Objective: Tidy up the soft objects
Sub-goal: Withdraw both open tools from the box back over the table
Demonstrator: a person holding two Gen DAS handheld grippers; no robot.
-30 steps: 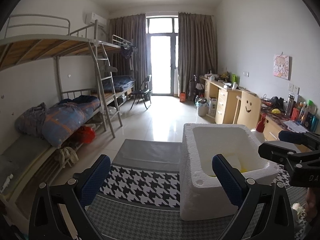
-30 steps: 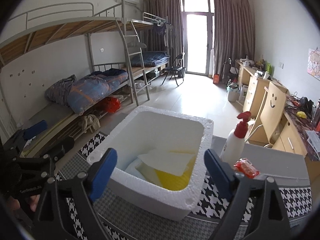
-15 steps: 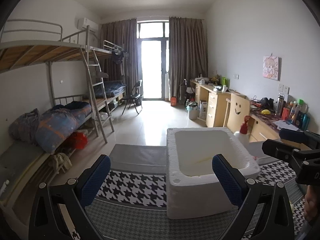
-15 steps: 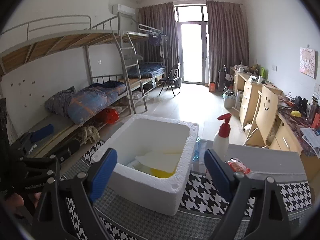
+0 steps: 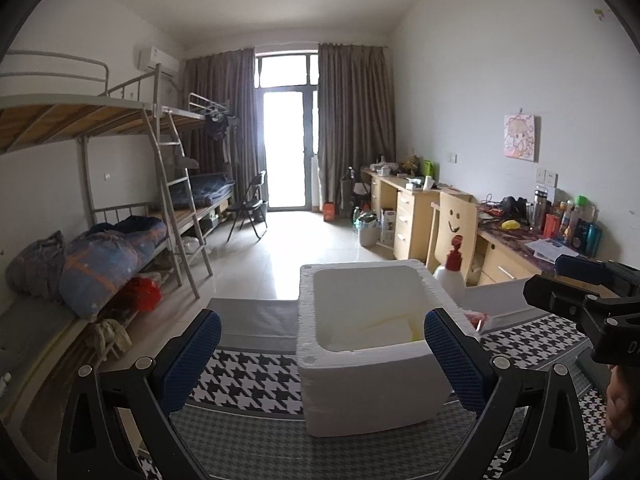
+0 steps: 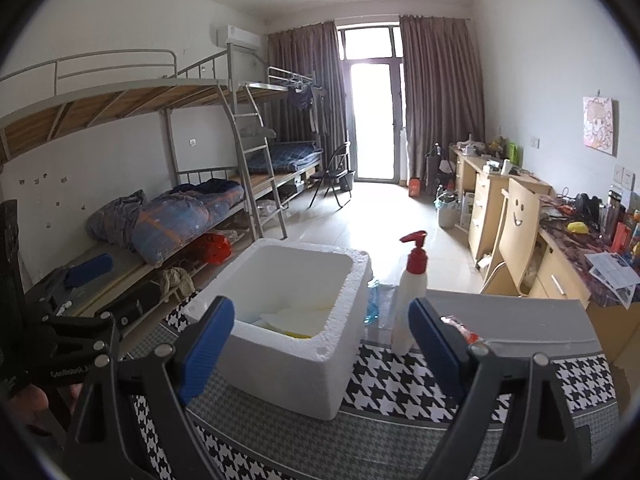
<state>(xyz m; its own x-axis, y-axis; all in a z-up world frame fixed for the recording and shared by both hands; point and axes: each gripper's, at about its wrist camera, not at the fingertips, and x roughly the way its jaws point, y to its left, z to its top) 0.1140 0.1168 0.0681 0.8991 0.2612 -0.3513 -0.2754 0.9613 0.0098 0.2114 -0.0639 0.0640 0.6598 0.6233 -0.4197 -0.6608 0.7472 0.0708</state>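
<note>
A tabletop (image 6: pixel 400 436) covered in black-and-white houndstooth cloth with a plain grey far edge carries a white foam box (image 6: pixel 288 364), upright and open-topped. Just beside it stand a white pump bottle with a red top (image 6: pixel 410 296) and a red-wrapped packet (image 6: pixel 460 326).

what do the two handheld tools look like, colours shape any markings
Both match. The left tool has a black angular frame with silver bolt heads and two fingers faced with blue textured pads. The right tool has the same black frame, bolts and blue pads. From the right camera, white lettering shows on the left tool's black body, only partly readable. No cables or sleeves are visible.
</note>
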